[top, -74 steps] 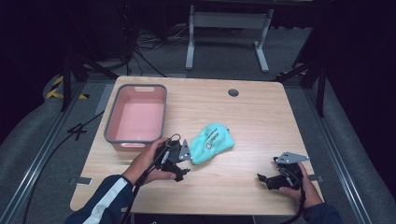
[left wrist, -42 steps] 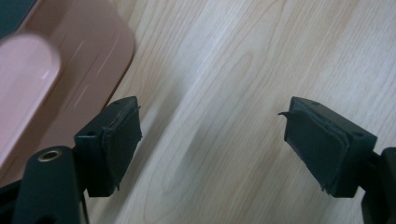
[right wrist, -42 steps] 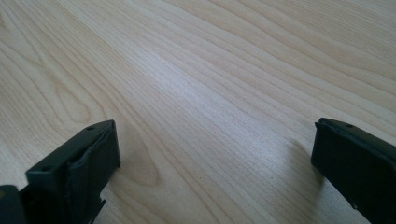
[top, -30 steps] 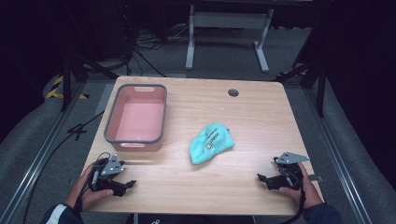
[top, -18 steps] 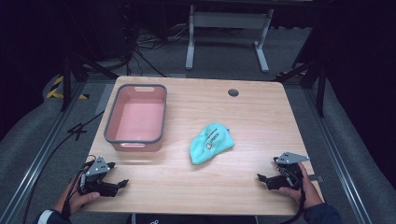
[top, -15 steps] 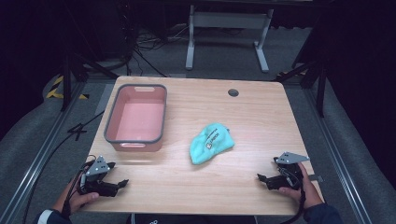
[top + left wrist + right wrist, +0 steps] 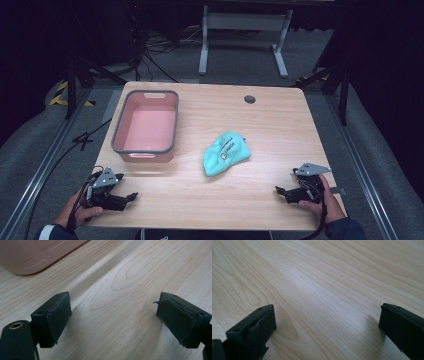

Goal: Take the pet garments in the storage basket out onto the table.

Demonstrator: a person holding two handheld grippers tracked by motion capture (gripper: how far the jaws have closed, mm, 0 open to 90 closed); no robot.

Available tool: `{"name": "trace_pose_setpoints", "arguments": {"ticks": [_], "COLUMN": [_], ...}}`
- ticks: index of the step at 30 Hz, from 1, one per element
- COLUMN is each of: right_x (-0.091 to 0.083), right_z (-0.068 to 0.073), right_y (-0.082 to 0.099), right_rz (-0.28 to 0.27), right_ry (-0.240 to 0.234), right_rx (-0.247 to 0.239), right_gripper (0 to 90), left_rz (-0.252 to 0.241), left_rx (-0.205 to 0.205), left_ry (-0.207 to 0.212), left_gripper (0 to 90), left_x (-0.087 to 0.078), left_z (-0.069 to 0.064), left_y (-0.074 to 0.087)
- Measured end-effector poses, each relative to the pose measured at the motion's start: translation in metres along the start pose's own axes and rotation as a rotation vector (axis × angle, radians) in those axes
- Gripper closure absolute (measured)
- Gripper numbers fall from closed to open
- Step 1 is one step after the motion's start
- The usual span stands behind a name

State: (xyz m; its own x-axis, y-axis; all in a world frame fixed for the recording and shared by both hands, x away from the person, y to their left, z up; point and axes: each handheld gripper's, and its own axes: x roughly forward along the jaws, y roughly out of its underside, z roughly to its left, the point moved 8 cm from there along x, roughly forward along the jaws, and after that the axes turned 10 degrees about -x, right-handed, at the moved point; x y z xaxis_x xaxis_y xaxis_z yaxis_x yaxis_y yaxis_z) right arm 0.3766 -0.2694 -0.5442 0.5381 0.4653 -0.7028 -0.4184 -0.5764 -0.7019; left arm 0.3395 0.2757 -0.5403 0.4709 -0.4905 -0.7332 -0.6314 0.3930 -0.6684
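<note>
Teal cloth point(image 7: 226, 152) mid-table, well apart from both grippers' point(image 7: 131, 197) point(image 7: 279, 190) spread, empty fingers

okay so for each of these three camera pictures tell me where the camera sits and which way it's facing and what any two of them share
High view: above the person's table edge, looking forward and down on the light wooden table, pink plastic bin, crumpled teal cloth, left gripper and right gripper in the person's hands.
Left gripper view: on that gripper, low over the wood, facing the bin's corner, open jaws in front.
Right gripper view: likewise low, facing bare wood, jaws apart.
Shared: high and left gripper views both show the bin.
</note>
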Motion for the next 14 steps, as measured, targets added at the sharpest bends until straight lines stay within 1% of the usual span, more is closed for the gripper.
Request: {"name": "trace_pose_setpoints", "arguments": {"ticks": [14], "right_x": [0.0], "right_z": [0.0001], "right_y": [0.0], "right_rz": [0.0], "right_ry": [-0.001], "right_rx": [0.0], "right_gripper": [1.3], "left_rz": [0.002], "left_rx": [-0.003], "left_ry": [0.001], "left_gripper": [11.9], "left_x": [0.0005], "left_z": [-0.0005], "left_y": [0.0]}}
